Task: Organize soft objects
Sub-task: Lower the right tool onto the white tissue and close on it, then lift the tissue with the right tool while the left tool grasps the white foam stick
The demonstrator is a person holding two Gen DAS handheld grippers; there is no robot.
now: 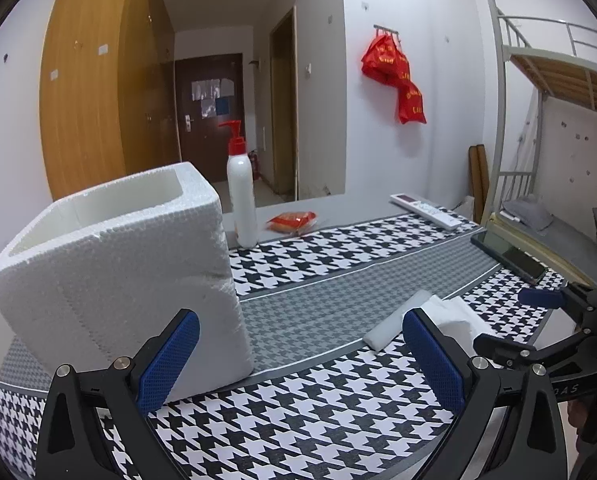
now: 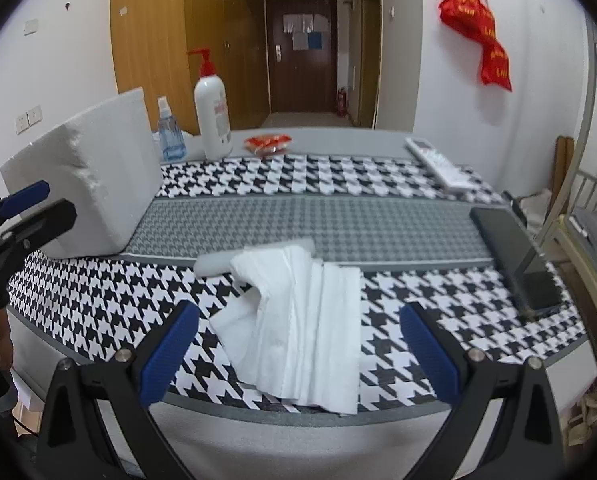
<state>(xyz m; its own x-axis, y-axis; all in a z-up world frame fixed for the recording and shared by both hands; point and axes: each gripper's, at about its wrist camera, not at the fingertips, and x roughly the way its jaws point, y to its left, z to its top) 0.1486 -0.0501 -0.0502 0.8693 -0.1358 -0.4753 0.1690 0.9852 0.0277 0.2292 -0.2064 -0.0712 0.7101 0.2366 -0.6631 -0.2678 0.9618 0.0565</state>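
A stack of white tissues [image 2: 298, 320] lies flat on the houndstooth cloth near the table's front edge, partly over a white foam strip [image 2: 218, 262]. My right gripper [image 2: 298, 344] hovers open just in front of the tissues, which lie between its blue fingers [image 2: 170, 352]. An open white foam box [image 1: 110, 264] stands at the left. My left gripper [image 1: 298, 352] is open beside the box's near corner, holding nothing. In the left wrist view the tissues [image 1: 458, 316] and the foam strip [image 1: 398, 320] show at right, behind the right gripper [image 1: 510, 320].
A white pump bottle with red top [image 2: 212, 116], a blue spray bottle [image 2: 170, 136] and a red snack packet [image 2: 268, 144] stand at the back. A white remote [image 2: 438, 162] and a dark phone [image 2: 514, 256] lie at right. A metal bunk bed [image 1: 558, 120] is beyond the table.
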